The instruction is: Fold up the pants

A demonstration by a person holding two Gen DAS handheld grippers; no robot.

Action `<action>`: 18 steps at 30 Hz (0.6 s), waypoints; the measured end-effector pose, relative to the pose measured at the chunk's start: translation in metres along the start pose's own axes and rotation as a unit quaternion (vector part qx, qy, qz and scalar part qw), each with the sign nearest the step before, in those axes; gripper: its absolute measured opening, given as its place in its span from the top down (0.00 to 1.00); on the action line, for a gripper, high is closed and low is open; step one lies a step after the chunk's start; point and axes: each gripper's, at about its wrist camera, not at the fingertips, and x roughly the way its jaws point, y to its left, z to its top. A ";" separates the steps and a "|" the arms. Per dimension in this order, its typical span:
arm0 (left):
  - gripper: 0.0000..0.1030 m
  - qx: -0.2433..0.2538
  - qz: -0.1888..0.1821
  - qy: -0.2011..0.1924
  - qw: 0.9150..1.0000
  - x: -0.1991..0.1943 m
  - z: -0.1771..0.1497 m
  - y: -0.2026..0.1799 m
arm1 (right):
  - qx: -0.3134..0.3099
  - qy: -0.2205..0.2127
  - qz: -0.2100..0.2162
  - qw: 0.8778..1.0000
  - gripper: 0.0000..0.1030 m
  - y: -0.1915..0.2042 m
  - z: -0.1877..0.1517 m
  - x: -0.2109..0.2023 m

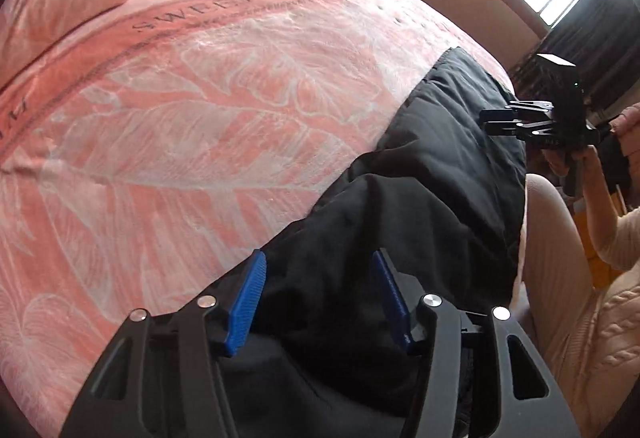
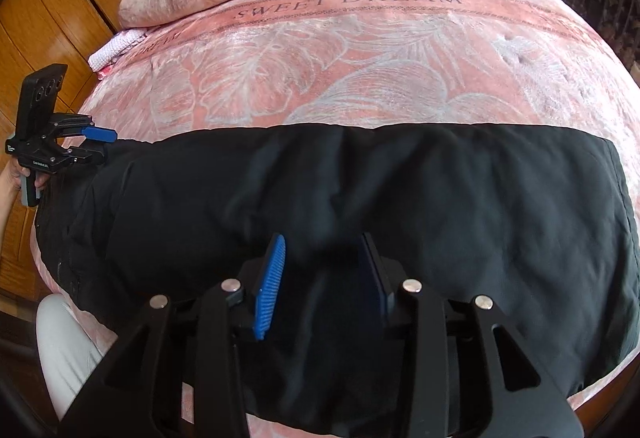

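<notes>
Two tongs, both with jaws apart, nothing clamped. Left gripper point(image 1: 318, 294) is tilted down over one end of the black pants point(image 2: 360, 205), blue pads point(image 1: 248, 304) spread with dark fabric between and under them; whether the tips touch the cloth I can't tell. Right gripper point(image 2: 320, 278) points across the middle of the pants, blue pad point(image 2: 270, 286) lit, the other pad in shadow, fabric directly ahead and below. From the right wrist the left gripper sits at the far left end of the pants, a hand point(image 2: 14, 173) on its handle. Pants lie flat crosswise on the pink bedspread point(image 2: 340, 49), near the bed edge closest to the tongs. Their near edge is hidden behind the right tong body. Bedspread reads "SWEET DREAM"; small white lettering on the left gripper body is unreadable.
</notes>
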 end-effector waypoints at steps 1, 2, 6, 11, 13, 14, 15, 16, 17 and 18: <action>0.47 0.000 -0.016 0.005 1.000 0.001 -0.001 0.002 | 0.001 0.002 0.000 1.000 0.62 -0.001 0.000 0.002; 0.47 0.000 -0.027 0.011 1.000 0.002 0.000 0.006 | 0.002 0.004 0.001 1.000 0.61 -0.002 0.000 0.004; 0.22 -0.026 -0.028 0.038 0.999 0.008 0.005 0.024 | 0.003 0.006 0.002 1.000 0.59 -0.002 0.000 0.007; 0.40 -0.013 -0.021 0.068 0.997 0.023 0.006 0.020 | 0.008 0.008 0.003 1.000 0.59 -0.002 0.002 0.011; 0.69 0.007 0.024 0.078 0.997 0.027 0.003 0.015 | 0.011 0.009 0.005 1.000 0.58 -0.002 0.003 0.011; 0.75 -0.001 0.020 0.073 0.997 0.026 0.002 0.016 | 0.011 0.009 0.005 1.000 0.57 -0.002 0.003 0.012; 0.87 -0.006 0.014 0.068 0.998 0.024 0.001 0.015 | 0.011 0.009 0.005 1.000 0.56 -0.002 0.003 0.012; 0.90 -0.004 0.021 0.061 0.998 0.020 0.000 0.013 | 0.011 0.009 0.005 1.000 0.55 -0.002 0.003 0.012; 0.91 -0.001 0.034 0.057 0.998 0.018 -0.001 0.012 | 0.012 0.009 0.006 1.000 0.55 -0.002 0.003 0.012; 0.92 -0.002 0.044 0.054 0.998 0.014 -0.002 0.013 | 0.012 0.008 0.007 1.000 0.55 -0.002 0.003 0.012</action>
